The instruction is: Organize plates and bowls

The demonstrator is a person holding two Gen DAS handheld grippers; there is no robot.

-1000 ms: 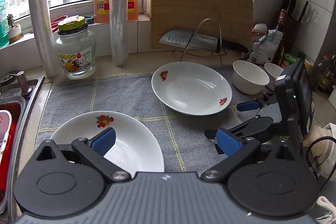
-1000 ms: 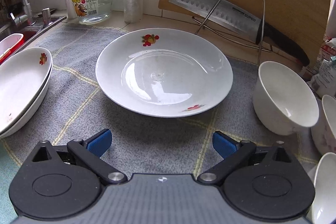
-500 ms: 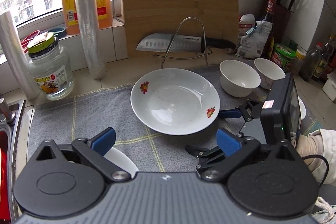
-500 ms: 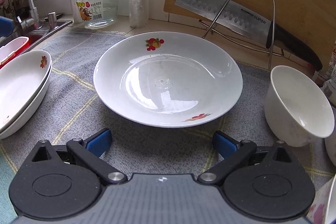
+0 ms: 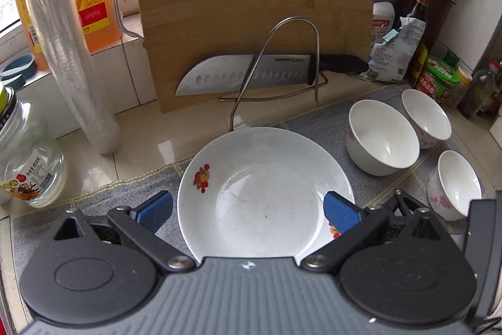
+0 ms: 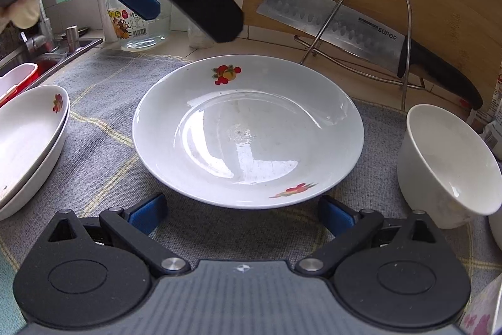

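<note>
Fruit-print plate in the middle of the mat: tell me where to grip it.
Pinch the near rim of the fruit-print plate, coming in low from the front with the right gripper. The rim flares up off the grey mat, leaving room for a finger beneath.

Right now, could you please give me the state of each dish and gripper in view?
Fruit-print plate: empty, flat on mat.
Stacked plates: nested, two.
White bowl: upright, empty.
Left gripper: open, above plate.
Right gripper: open, empty.
</note>
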